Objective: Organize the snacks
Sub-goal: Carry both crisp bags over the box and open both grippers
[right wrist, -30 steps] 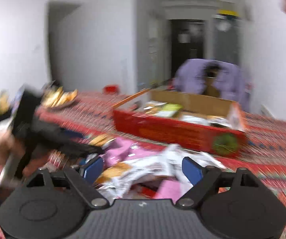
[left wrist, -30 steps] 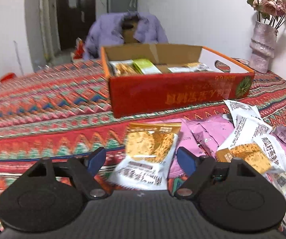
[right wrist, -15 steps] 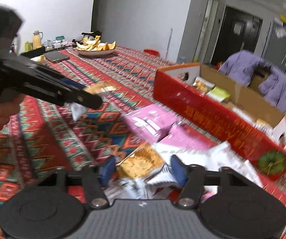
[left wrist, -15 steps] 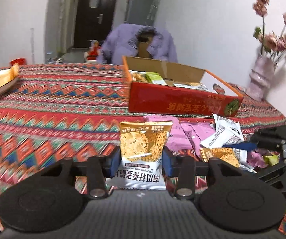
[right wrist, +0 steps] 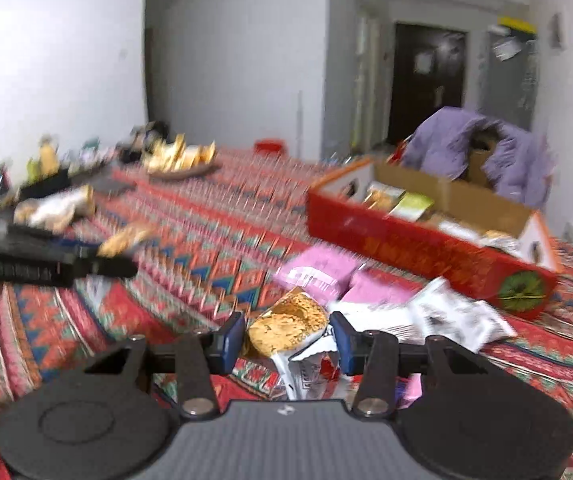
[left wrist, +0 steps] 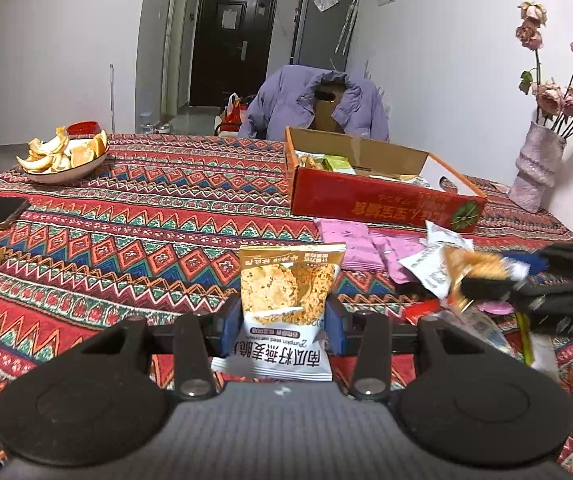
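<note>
your left gripper (left wrist: 284, 322) pinches a cracker packet (left wrist: 288, 300) upright by its sides, lifted off the tablecloth (left wrist: 146, 220), likely so it can drop flat into the red box (left wrist: 382, 204) ahead. your right gripper (right wrist: 288, 336) clamps a second cracker packet (right wrist: 286, 322) just above the loose pile (right wrist: 366, 300). the left view shows the vase (left wrist: 536, 172) beside the box; the blurred right view shows clutter (right wrist: 50, 168) at the table's far end instead.

Even indoor light; left wrist view sharp, right wrist view motion-blurred, worst toward the desk (right wrist: 190, 216); fisheye-darkened corners.
</note>
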Tool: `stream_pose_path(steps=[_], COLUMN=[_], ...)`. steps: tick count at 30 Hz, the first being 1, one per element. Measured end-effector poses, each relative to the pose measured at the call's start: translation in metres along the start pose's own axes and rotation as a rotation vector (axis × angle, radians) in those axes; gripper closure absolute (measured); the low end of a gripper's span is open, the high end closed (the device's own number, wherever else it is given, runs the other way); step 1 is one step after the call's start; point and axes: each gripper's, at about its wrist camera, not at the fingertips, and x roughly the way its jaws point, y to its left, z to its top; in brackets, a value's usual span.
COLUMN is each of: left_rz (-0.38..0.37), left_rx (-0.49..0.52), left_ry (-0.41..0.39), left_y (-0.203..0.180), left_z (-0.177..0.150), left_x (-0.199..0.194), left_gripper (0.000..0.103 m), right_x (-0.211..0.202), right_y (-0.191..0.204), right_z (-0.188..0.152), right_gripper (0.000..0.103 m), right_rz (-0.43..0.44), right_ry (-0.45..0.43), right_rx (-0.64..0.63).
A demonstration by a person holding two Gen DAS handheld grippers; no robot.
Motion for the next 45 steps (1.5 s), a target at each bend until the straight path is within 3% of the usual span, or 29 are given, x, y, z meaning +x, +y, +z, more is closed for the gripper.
stream_pose_path(steps=[5, 9, 15, 18, 21, 24, 30, 35, 38, 39, 40, 41, 45], left_rz=[-0.047, -0.091, -0.117, -0.098, -0.093, -0.1, -0.027, 0.023, 0.045, 0.045, 0.038, 0.04, 0.021], left_rx=[0.018, 0.038, 0.058, 0.078, 0.097, 0.097, 0.05, 0.11, 0.178, 0.2, 0.213, 0.213, 0.21], left_ry=[0.009, 0.022, -0.001, -0.037, -0.08, -0.061, 0.101, 0.24, 0.268, 0.267, 0.268, 0.265, 0.259], left_y=[-0.021, -0.044, -0.068, -0.072, -0.074, -0.077, -0.076, -0.077, -0.079, -0.079, -0.079, -0.078, -0.071], left_z=[-0.012, -0.02, -0.008, 0.021, 0.068, 0.12, 0.19, 0.206, 0.203, 0.201, 0.202, 0.202, 0.208], left_x=[-0.016, -0.019, -0.015, -0.001, 0.024, 0.069, 0.198, 0.292, 0.319, 0.323, 0.328, 0.331, 0.333], left_gripper=[0.06, 0.06, 0.06, 0.06, 0.06, 0.06, 0.06, 0.058, 0.053, 0.047, 0.037, 0.035, 0.035], right_x=[-0.061, -0.09, -0.102, -0.092, -0.069, -0.037, 0.077, 0.194, 0.26, 0.273, 0.289, 0.301, 0.316], right_y=[-0.014, -0.027, -0.045, -0.062, -0.085, -0.114, -0.187, -0.235, -0.253, -0.257, -0.262, -0.265, -0.267], right_z=[-0.013, -0.025, -0.033, -0.023, 0.003, 0.04, 0.117, 0.156, 0.164, 0.164, 0.164, 0.164, 0.162], right_gripper=[0.058, 0.058, 0.058, 0.058, 0.058, 0.058, 0.058, 0.057, 0.056, 0.056, 0.051, 0.044, 0.032], right_rz=[-0.067, -0.109, -0.129, -0.11, -0.103, -0.092, -0.103, -0.09, -0.093, -0.09, -0.096, -0.106, -0.13], right_ry=[-0.067, -0.072, -0.091, -0.094, -0.092, -0.099, 0.014, 0.187, 0.291, 0.31, 0.327, 0.338, 0.335], right_rx=[0.082, 0.117, 0.147, 0.157, 0.135, 0.124, 0.101, 0.121, 0.131, 0.139, 0.158, 0.169, 0.182])
